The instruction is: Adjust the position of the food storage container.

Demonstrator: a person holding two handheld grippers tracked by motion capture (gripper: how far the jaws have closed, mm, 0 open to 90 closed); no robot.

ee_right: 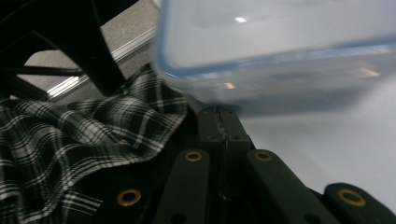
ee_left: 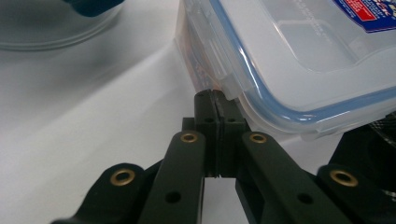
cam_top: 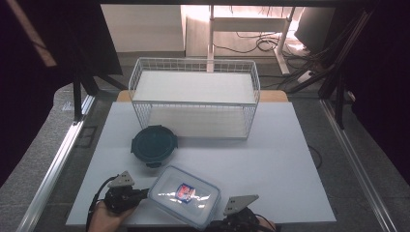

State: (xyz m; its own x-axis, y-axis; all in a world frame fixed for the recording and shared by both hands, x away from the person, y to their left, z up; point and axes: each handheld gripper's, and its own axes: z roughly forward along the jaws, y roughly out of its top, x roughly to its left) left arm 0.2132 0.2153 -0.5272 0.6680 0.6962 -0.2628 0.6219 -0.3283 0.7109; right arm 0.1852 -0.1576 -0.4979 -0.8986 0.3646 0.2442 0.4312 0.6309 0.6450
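A clear rectangular food box (cam_top: 183, 195) with a blue-sealed lid and a red and blue label lies at the front middle of the white table. My left gripper (cam_top: 146, 193) is at its left end. In the left gripper view the jaws are pressed together, and the gripper (ee_left: 215, 95) has its tips against the box (ee_left: 303, 60) just below a side latch. My right gripper (cam_top: 213, 223) is at the box's front right corner. Its jaws (ee_right: 219, 112) are also together, right under the blurred edge of the box (ee_right: 280, 51). Nothing shows between either pair of jaws.
A round dark-lidded container (cam_top: 154, 144) sits behind the box, left of centre. A white wire basket (cam_top: 193, 96) with a shelf stands at the back of the table (cam_top: 270, 164). A plaid sleeve (ee_right: 70, 140) lies beside the right gripper.
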